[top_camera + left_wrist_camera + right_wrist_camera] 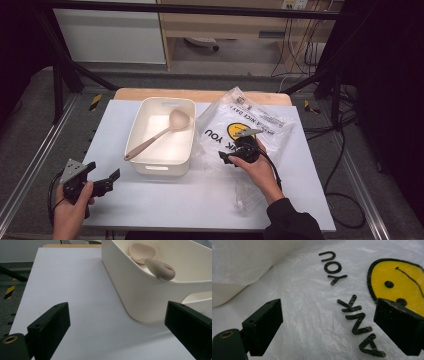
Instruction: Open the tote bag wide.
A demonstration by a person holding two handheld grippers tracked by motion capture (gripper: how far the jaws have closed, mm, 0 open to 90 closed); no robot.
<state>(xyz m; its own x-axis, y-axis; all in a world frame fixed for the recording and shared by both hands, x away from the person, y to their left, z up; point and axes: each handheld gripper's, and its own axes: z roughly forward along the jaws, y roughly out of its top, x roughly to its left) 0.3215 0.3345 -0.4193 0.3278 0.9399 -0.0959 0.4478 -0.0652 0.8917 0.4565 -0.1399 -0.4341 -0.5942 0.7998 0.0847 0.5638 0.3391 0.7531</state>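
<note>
From the high view, I am hovering my right gripper (235,156) over the crinkled clear plastic bag (260,120), while my left gripper (102,182) is waiting beside the cream plastic bin (165,165), whose pale pink spoon (157,134) is lying propped on the rim.

In the left gripper view, jaws are gaping wide, empty, bin (150,297) just ahead-right.

In the right gripper view, jaws are spread wide, holding nothing (probably lining up a pinch); directly beneath, the bag (312,315) is showing "THANK YOU", partly covered, and a yellow smiley (397,282).

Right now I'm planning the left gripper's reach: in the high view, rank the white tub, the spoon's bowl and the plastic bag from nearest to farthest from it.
From the left gripper:
1. White tub, just to its right, near wall closest.
2. Spoon's bowl, inside the tub, toward its far end.
3. Plastic bag, beyond the tub, on the table's right side.
</note>
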